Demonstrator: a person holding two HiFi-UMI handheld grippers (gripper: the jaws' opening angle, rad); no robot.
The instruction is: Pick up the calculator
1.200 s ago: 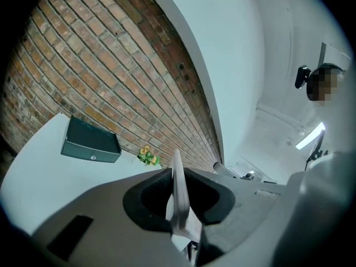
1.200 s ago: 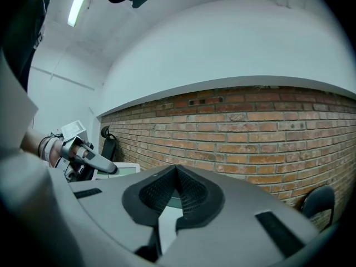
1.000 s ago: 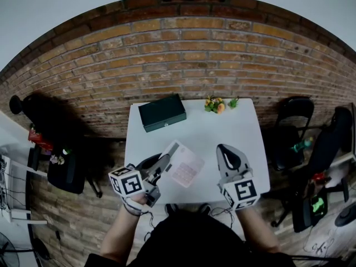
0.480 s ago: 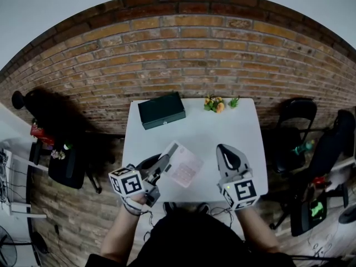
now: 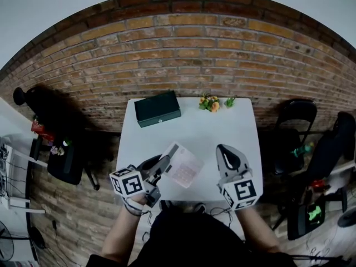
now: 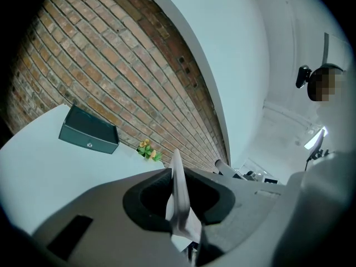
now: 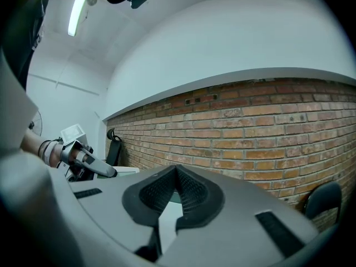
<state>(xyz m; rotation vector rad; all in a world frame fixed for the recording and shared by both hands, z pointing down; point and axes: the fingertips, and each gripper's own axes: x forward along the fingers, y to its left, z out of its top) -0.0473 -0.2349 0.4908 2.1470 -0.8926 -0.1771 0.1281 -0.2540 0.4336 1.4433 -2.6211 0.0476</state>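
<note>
The calculator [image 5: 184, 169] is a flat white-and-pink slab over the near part of the white table [image 5: 194, 129]. My left gripper [image 5: 165, 161] is shut on its left edge. In the left gripper view the calculator [image 6: 178, 196] stands edge-on, pinched between the two dark pads of the left gripper [image 6: 176, 176]. My right gripper [image 5: 223, 149] hovers at the table's near right, a hand's width from the calculator, with nothing in it. In the right gripper view the pads of the right gripper [image 7: 176, 172] meet at their tips.
A dark green box [image 5: 157, 108] lies at the table's far left corner. A small bunch of flowers [image 5: 209, 103] sits at the far edge by the brick wall [image 5: 183, 54]. Black chairs [image 5: 295, 127] stand to the right, and another [image 5: 67, 163] to the left.
The table, box and flowers have drifted slightly left and up in the head view. Both grippers keep the same pose, the left one still gripping the calculator.
</note>
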